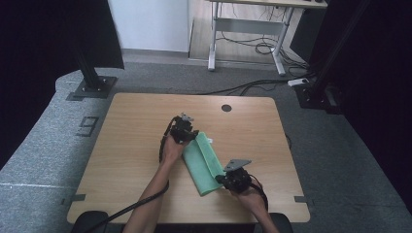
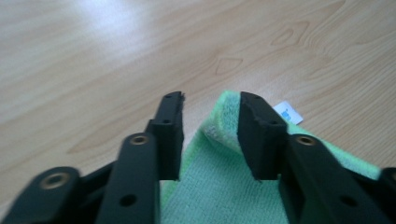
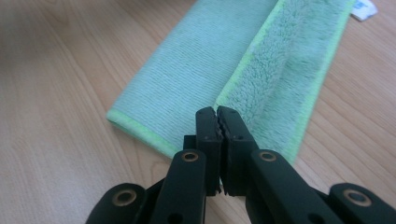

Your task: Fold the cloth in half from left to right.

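Looking down, we see a wooden table (image 1: 126, 145) on grey carpet, with a folded green cloth (image 1: 204, 162) lying slantwise near the middle.

Around the table stand black posts, a white wall and a desk frame with cables beyond the far edge. We find bare wood wide on the left side and along the far edge; the cloth's lower end lies near the near edge. Our left gripper (image 1: 183, 130) rests at the cloth's far end, jaws parted over its corner, pads not pressing it. Our right gripper (image 1: 236, 178) sits at the near end, jaws together, pinching the folded edge of the cloth's upper layer. Both forearms come in from the near edge.
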`<state>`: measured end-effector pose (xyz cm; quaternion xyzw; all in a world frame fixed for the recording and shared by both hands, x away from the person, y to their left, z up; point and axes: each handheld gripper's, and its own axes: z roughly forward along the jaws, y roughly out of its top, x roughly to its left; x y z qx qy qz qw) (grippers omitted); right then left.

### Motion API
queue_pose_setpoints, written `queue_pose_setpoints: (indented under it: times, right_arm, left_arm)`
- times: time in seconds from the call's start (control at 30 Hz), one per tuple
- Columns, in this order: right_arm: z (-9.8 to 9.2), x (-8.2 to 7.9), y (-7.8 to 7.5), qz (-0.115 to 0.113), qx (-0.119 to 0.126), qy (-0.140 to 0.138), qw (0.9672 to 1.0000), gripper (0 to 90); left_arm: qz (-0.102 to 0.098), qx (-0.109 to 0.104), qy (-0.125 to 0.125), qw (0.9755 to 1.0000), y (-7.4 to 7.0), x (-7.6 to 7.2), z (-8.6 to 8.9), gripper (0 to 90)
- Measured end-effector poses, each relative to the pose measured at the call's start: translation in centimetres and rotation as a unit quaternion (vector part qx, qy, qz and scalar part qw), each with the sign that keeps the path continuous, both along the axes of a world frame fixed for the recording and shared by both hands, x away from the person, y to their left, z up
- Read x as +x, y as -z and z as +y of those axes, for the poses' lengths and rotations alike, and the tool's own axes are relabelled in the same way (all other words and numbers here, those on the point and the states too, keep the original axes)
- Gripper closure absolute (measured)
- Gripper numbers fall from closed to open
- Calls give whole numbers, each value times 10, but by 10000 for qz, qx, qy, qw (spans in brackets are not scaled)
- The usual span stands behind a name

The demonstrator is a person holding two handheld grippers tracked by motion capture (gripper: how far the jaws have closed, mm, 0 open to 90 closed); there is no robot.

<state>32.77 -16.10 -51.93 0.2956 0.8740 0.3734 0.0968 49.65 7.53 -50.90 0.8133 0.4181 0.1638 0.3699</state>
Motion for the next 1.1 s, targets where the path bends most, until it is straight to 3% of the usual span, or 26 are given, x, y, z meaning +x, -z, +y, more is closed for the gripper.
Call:
queue_pose_setpoints:
  times: [0.17,0.23,0.43,0.57,0.87,0.97,1.1]
  right_arm:
    - [-8,2,0,-15,-108,233,9997,781]
    - [-12,4,0,-36,-105,374,9992,701]
    - [-26,8,-8,-256,-126,704,9971,567]
    - [-25,16,-9,-303,-177,738,9967,474]
    - [-26,27,14,-145,-653,792,9946,401]
    - [-29,27,16,-103,-591,806,9949,389]
    - [-29,27,18,-137,-582,787,9951,382]
  left_arm:
    - [-124,28,-2,9999,-9,-3,2,444]
    - [-144,48,-15,9999,-12,-5,4,403]
    - [-41,-74,61,9999,-14,-13,16,276]
    - [41,-165,108,9998,-11,-23,23,200]
    - [216,-62,205,9995,7,-53,31,115]
    - [239,96,253,9993,12,-64,32,97]
    - [290,66,249,9992,17,-78,32,85]
